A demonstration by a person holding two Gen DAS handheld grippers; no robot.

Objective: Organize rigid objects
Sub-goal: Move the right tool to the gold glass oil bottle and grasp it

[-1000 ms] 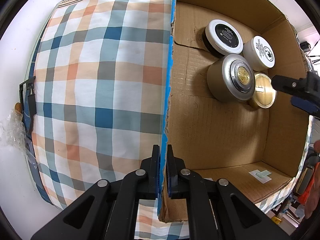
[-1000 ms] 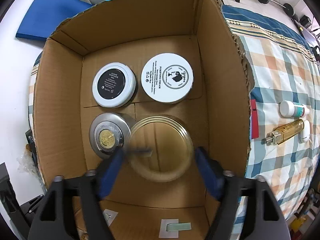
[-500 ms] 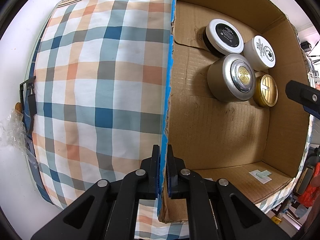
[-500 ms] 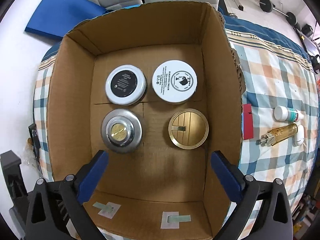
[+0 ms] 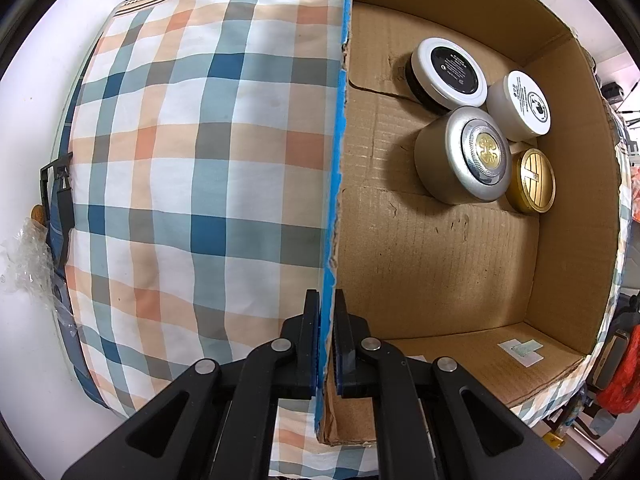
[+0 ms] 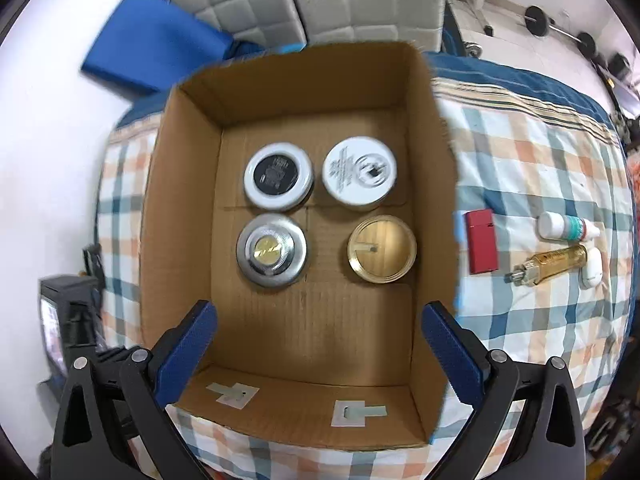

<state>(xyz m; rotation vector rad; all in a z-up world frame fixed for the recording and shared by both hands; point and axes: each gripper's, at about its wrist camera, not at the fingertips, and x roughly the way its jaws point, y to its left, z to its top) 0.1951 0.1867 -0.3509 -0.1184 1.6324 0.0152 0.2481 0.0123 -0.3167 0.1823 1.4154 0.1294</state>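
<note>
The left gripper [image 5: 327, 344] has its two black fingers [image 5: 310, 340] squeezed tight on the left wall of the cardboard box [image 6: 184, 208], one finger on the outside and one on the inside, at the wall's blue-edged rim. The box sits on a checked cloth [image 5: 192, 184]. Inside the box, four round jars stand in a square. At the far left is the black-topped jar [image 6: 278, 181] and beside it, to the right, the white jar [image 6: 359, 175]. In front of the black-topped one is the silver jar [image 6: 272, 255], and to its right, a little apart, the gold jar [image 6: 381, 249]. The right gripper [image 6: 320, 350] hangs above the near part of the box with its blue fingers [image 6: 188, 350] spread very wide, holding nothing and touching nothing. To the right of the box, on the cloth, lie a red lighter [image 6: 482, 246], a small white bottle [image 6: 566, 227] and an amber bottle [image 6: 554, 266].
</note>
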